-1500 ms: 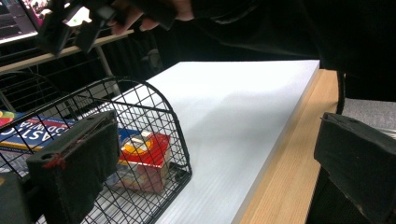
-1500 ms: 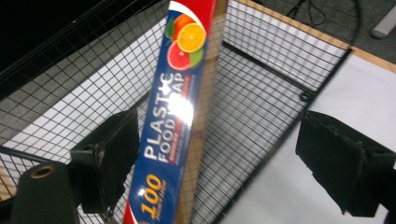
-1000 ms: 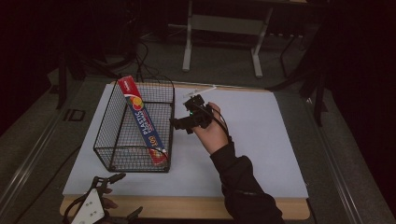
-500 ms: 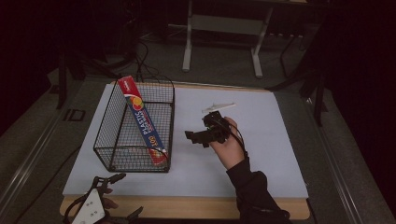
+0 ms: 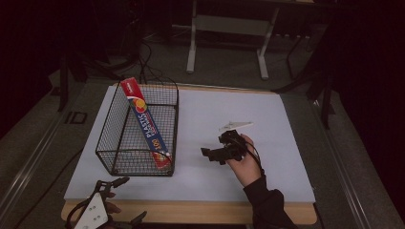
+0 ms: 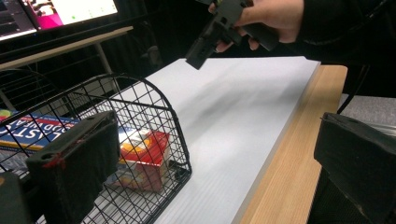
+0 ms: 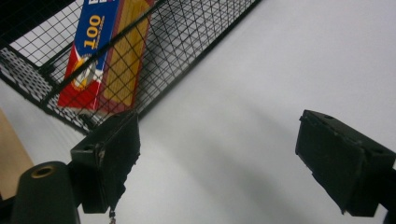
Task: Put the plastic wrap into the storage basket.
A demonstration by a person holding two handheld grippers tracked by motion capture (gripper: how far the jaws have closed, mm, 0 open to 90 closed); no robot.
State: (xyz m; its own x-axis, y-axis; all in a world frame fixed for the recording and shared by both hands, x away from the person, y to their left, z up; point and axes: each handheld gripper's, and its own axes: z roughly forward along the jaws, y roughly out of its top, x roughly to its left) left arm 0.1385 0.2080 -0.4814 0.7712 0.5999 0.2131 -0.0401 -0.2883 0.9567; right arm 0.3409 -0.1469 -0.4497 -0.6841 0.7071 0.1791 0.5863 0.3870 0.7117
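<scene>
Plastic wrap box point(image 5: 145, 125) lay slanted inside the black wire basket point(image 5: 111, 143) at the left of the white mat point(image 5: 267, 114), its far end propped on the basket's far rim. The right gripper view showed the box's "100" print and the right gripper point(image 5: 213, 154) with jaws wide apart over bare mat, holding nothing. The left gripper point(image 5: 117, 200) sat at the near table edge beside the basket, jaws also apart, and its own view caught a lit monitor point(image 6: 56, 11) beyond the table.
</scene>
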